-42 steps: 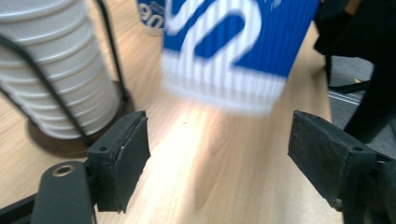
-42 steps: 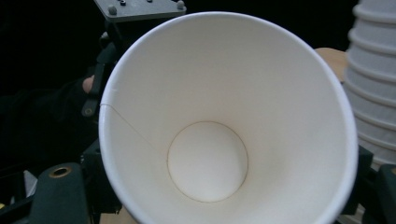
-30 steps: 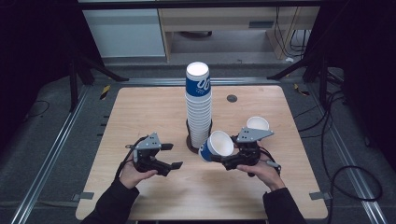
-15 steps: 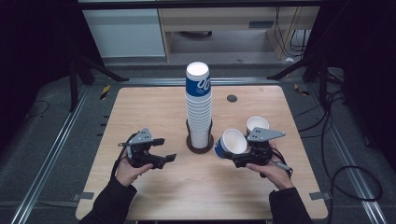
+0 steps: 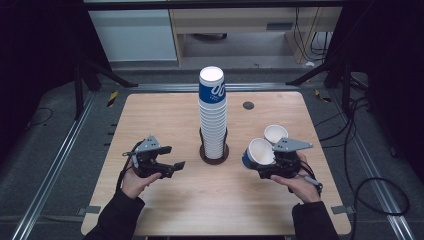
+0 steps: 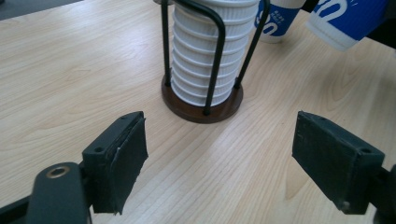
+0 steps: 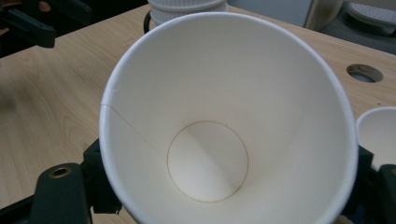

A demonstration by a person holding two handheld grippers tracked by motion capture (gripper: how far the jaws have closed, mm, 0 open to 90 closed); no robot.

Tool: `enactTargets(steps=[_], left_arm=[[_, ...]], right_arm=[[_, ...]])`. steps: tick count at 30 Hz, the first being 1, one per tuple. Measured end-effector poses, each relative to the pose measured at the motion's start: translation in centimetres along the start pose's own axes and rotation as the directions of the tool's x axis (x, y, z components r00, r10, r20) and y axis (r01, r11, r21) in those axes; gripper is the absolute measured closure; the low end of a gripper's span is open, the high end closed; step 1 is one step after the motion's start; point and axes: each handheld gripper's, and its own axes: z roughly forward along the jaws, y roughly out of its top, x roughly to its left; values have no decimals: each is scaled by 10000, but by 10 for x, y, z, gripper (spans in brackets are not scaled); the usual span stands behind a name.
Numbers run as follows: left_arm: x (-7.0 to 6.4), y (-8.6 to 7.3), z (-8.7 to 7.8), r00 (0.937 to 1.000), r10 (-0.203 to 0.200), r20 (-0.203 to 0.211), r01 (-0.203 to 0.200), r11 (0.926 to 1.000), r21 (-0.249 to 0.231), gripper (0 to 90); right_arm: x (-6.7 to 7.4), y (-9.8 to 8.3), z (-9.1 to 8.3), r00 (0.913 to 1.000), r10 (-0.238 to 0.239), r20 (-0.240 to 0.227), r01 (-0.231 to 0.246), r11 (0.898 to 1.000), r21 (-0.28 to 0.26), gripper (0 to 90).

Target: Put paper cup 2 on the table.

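A tall stack of white and blue paper cups (image 5: 212, 112) (image 6: 205, 51) stands in a black wire holder on a round brown base (image 5: 214, 154) (image 6: 202, 103) at the table's middle. My right gripper (image 5: 267, 162) is shut on a blue paper cup (image 5: 258, 153) (image 7: 224, 126), tilted so that its white inside faces the camera, right of the holder and above the table. Another cup (image 5: 275, 134) (image 7: 378, 130) stands upright just behind it. My left gripper (image 5: 172, 167) (image 6: 233, 163) is open with nothing between its jaws, left of the holder, pointing at it.
The wooden table (image 5: 150, 115) has a round cable hole (image 5: 248, 105) (image 7: 364, 73) behind the stack on the right. Metal rails and cables run along the floor on both sides. A person's hands and dark sleeves come in from the bottom edge.
The right gripper has carried its cup rightward, away from the stack, and tipped it more upright. The left gripper has drawn back slightly to the left.
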Motion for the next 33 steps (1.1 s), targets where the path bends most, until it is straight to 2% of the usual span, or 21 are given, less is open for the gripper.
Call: enactTargets(steps=[9,13,20,25,33], left_arm=[[8,-2,-2,9992,-278,-297,277,9996,-40,170],[10,-2,-3,9986,-351,-396,349,9994,-46,170],[11,-3,-3,9983,-359,-455,358,9994,-31,170],[11,-3,-5,9982,-336,-494,335,9994,-40,169],[11,-4,-2,9985,-305,-465,307,9995,38,171]], right_arm=[[-10,-9,-9,9977,203,639,-229,9989,401,205],[-13,-13,-6,9964,220,819,-278,9971,706,205],[-16,-21,6,9900,-69,1411,-176,9850,1717,203],[-20,-22,9,9845,0,1754,-358,9789,2012,203],[-23,-27,18,9816,232,1897,-679,9701,2331,201]])
